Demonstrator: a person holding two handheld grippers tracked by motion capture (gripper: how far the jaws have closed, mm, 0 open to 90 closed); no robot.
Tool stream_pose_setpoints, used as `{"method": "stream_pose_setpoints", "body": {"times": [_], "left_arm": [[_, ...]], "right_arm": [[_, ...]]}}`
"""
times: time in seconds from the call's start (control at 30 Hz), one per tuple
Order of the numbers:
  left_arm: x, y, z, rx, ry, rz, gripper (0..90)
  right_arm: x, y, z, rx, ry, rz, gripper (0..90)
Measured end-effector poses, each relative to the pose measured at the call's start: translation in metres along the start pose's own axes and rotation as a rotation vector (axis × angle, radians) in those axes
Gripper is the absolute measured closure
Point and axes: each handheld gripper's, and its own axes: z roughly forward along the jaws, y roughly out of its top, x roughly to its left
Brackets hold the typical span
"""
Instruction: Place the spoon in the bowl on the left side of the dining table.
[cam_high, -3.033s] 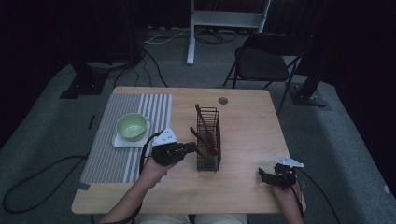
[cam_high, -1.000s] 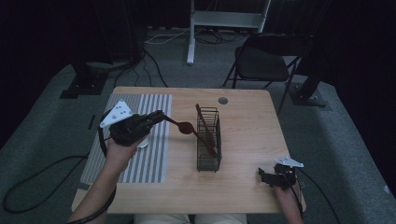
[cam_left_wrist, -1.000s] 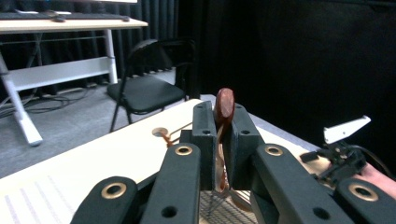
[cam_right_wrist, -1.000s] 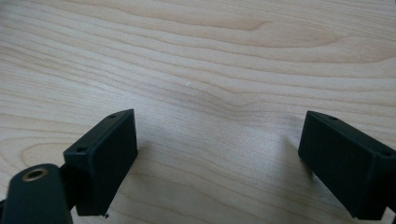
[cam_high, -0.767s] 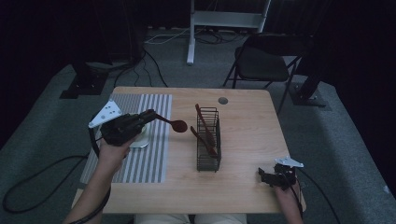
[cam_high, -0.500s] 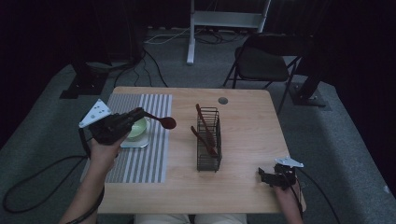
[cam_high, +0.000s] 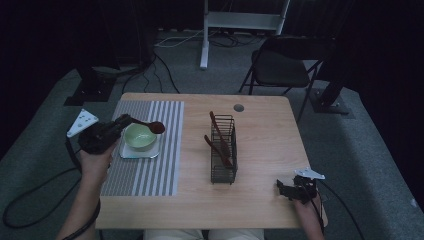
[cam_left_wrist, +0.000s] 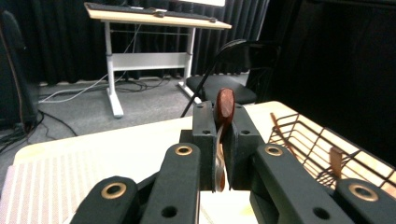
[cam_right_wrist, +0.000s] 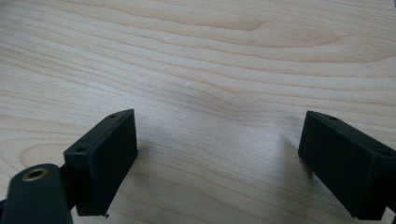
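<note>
My left gripper (cam_high: 124, 120) is shut on a dark red wooden spoon (cam_high: 149, 126), whose bowl hangs just above the green bowl (cam_high: 139, 137) on its white plate (cam_high: 126, 152). In the left gripper view the spoon (cam_left_wrist: 224, 106) stands edge-on between the jaws of my left gripper (cam_left_wrist: 220, 140). A black wire rack (cam_high: 222, 150) at the table's middle holds other wooden utensils (cam_high: 220, 136). My right gripper (cam_high: 283, 189) rests open at the front right corner. In the right gripper view my right gripper (cam_right_wrist: 219, 163) has its jaws wide apart over bare wood.
A striped grey placemat (cam_high: 155, 170) lies under the plate on the left of the wooden table (cam_high: 265, 135). A round cable hole (cam_high: 238, 107) sits near the far edge. A folding chair (cam_high: 280, 67) and a desk frame (cam_high: 235, 20) stand beyond the table.
My left gripper has carried the spoon from the wire rack leftward across the placemat to just above the green bowl. The right gripper has stayed put.
</note>
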Motion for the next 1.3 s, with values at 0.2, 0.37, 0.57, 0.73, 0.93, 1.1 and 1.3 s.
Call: {"method": "stream_pose_setpoints", "body": {"times": [0.2, 0.37, 0.57, 0.73, 0.93, 1.1, 1.3], "left_arm": [[0.013, -0.010, -0.002, 0.002, 0.060, -0.019, 84.1], [0.025, -0.024, -0.002, 0.005, 0.127, -0.038, 84.1], [0.039, -0.045, 0.006, 0.020, 0.177, -0.091, 84.1], [0.047, -0.061, 0.015, 0.037, 0.226, -0.121, 84.1], [0.055, -0.078, 0.024, 0.031, 0.245, -0.195, 84.1], [0.059, -0.090, 0.034, 0.056, 0.251, -0.239, 84.0], [0.065, -0.099, 0.037, 0.045, 0.243, -0.302, 83.5]], "right_arm": [[0.000, 0.000, 0.000, 0.001, -0.001, 0.002, 11.0], [0.000, 0.000, 0.000, 0.001, -0.001, 0.002, 11.1], [0.000, 0.000, 0.000, 0.001, -0.002, 0.003, 11.0], [0.001, 0.000, 0.000, 0.000, -0.002, 0.002, 11.0], [0.001, 0.000, 0.000, 0.000, -0.002, 0.002, 11.0], [0.001, 0.000, 0.000, 0.000, -0.002, 0.002, 11.1], [0.001, 0.000, 0.000, 0.000, -0.002, 0.002, 11.1]]}}
